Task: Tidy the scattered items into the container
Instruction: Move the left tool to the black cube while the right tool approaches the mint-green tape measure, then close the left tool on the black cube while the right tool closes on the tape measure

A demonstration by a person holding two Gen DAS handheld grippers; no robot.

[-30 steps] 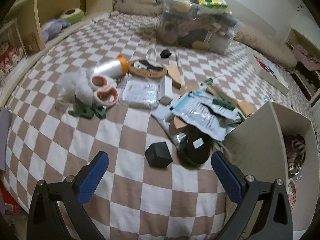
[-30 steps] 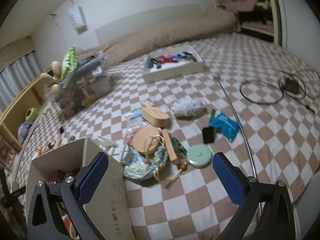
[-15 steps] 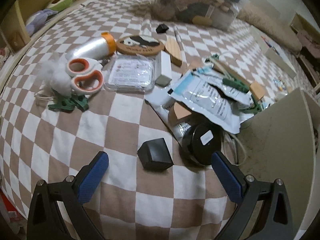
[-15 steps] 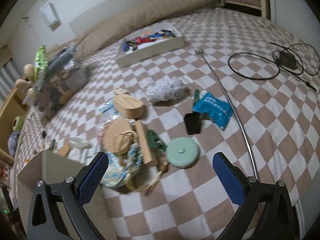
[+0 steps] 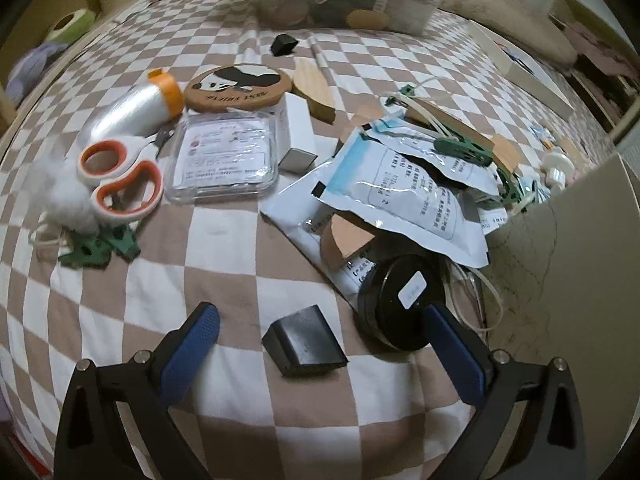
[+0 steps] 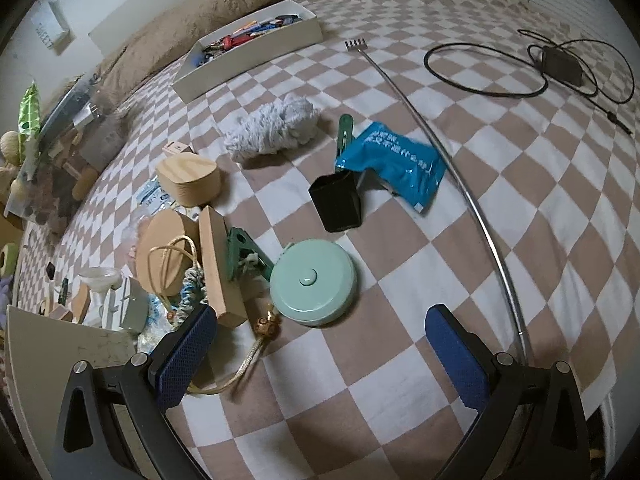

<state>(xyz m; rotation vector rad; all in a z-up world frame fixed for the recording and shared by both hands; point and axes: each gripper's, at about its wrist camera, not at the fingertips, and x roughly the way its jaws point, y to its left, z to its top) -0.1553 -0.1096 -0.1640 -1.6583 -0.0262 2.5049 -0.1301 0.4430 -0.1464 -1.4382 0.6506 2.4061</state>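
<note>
Coaster (panda picture; lettering unreadable)

The bedspread is checked brown and white. Scissors have orange-and-white handles. The round tin is mint green.

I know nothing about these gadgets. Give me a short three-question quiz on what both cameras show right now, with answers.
1. True or false: the left gripper is shut on the small black block.
2. Which lies nearest the right gripper: A) blue packet, B) mint round case, C) black cable?
3. Fill in: the scissors have ___ handles.

Key: 1. False; its jaws stand open, the block lies between them untouched. 2. B. 3. Orange and white.
</note>
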